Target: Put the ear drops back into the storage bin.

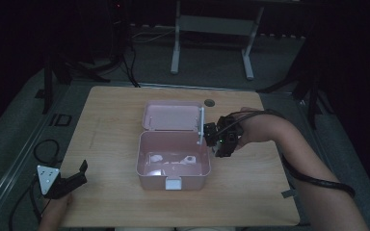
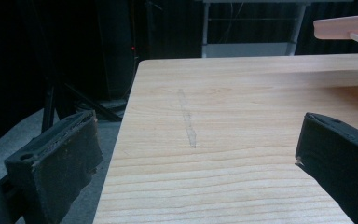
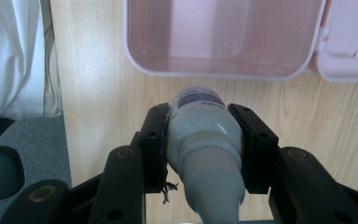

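The right claw (image 3: 204, 154) is clenched on a small white plastic bottle with a ribbed cap and a dark label (image 3: 205, 135), its two black jaws pressing the bottle's body from either side, the capped end towards the camera and the bottle's base towards the box. In the high view the right claw (image 1: 211, 136) hangs above the worktop just beside the right wall of an open pink plastic storage box (image 1: 173, 161), near the hinge corner, with the bottle hard to make out there. The box (image 3: 219, 70) stands near the middle of the light wooden worktop (image 1: 111, 144); its flat pink lid (image 1: 172, 115) lies folded back behind it, and a white latch (image 1: 173, 183) sits on its front wall. Pale things lie on the box floor, too dim to identify. The left claw (image 1: 79, 174) rests at the near left corner of the worktop, well apart from the box, with a grey three-cornered plate (image 1: 47, 174) on top. The left claw (image 2: 196, 158) is released, its jaws spread wide with bare worktop (image 2: 242, 107) between them.
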A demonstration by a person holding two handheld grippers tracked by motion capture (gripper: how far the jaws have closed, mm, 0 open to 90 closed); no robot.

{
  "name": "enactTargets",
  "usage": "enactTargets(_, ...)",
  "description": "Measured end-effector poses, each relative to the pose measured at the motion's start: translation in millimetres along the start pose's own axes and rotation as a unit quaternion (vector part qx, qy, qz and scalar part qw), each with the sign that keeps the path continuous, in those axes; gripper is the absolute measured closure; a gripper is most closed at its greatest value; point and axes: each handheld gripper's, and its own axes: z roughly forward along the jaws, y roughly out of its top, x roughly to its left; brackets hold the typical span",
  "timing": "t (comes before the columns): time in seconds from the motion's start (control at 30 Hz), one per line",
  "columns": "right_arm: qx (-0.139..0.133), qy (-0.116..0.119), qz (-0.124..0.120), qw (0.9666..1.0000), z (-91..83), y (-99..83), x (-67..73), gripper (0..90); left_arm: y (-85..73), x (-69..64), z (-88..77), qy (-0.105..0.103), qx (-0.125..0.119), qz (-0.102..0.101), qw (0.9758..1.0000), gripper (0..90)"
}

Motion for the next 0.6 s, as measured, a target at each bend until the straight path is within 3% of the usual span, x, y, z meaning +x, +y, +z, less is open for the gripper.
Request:
enactTargets(0.3,-0.007,0.002,-0.020,0.9998,7.5,23.8,-2.4,59.8,0.0,-0.1,-0.1,-0.002,0.000,0.003,1.0000,0.3)
enactTargets(0.6,-0.006,0.023,-0.028,0.9993,36.2,41.7,-4.4,59.8,0.0,0.0,-0.1,-0.002,-0.001,0.003,1.0000,0.3)
